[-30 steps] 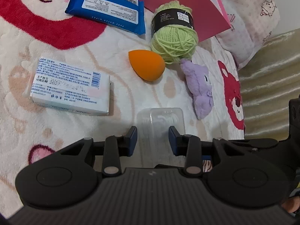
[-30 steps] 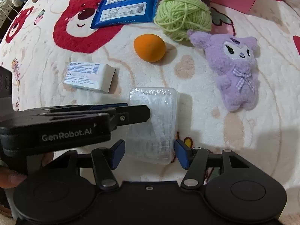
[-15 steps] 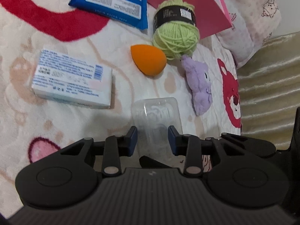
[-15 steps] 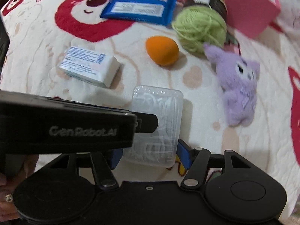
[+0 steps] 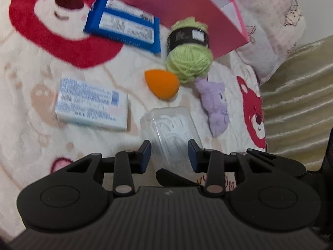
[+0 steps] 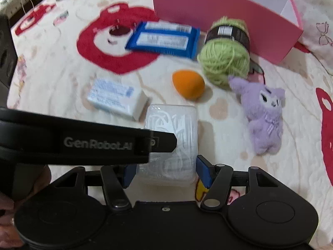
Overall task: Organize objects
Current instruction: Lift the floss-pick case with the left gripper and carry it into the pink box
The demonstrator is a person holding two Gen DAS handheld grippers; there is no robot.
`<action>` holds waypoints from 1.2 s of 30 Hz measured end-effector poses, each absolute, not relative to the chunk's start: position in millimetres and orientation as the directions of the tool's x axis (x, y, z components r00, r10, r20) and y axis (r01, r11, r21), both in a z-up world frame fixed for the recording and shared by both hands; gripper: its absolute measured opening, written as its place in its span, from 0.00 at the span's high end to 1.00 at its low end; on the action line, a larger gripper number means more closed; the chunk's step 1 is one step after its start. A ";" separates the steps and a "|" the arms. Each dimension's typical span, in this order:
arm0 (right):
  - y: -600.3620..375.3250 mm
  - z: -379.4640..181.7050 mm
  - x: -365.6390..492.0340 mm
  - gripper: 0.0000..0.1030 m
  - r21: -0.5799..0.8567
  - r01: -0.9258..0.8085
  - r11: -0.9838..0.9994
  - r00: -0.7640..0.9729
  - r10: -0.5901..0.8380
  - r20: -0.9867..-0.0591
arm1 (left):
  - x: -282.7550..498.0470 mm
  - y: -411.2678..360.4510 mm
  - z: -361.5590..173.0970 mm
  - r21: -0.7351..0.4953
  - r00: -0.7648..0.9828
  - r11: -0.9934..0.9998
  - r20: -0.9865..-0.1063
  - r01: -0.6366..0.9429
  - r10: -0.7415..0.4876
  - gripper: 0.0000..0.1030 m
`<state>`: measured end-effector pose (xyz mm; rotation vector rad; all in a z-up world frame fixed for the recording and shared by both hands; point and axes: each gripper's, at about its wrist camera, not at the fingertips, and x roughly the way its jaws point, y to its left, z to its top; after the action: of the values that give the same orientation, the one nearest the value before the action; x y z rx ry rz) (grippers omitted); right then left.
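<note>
A clear plastic box of white floss picks is held off the blanket. My right gripper is shut on the box's near end. My left gripper straddles the same box, its blue pads beside the walls with small gaps showing. The left gripper's body crosses the right wrist view. On the blanket lie a white-blue carton, an orange sponge egg, a green yarn ball, a purple plush and a blue wipes pack.
A pink open box stands behind the yarn. The bear-print blanket covers the surface. A pale pillow and a beige ribbed cover lie at the right. Dark furniture is at the far left.
The clear box has risen off the blanket in my right gripper, which closed onto it. Both views have pulled back and up, showing more of the blanket and pink box.
</note>
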<state>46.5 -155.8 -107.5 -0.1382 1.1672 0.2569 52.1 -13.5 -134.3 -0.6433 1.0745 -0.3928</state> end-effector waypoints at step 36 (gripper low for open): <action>-176.8 9.4 46.9 0.37 0.102 -0.288 0.952 0.687 0.280 -0.671 | 78.6 -13.9 23.4 -0.520 0.572 0.842 -0.649 0.148 -0.501 0.64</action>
<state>46.9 -176.8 9.4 -0.0116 0.7491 0.3183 78.6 -13.9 23.4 -0.4388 0.8865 -0.3950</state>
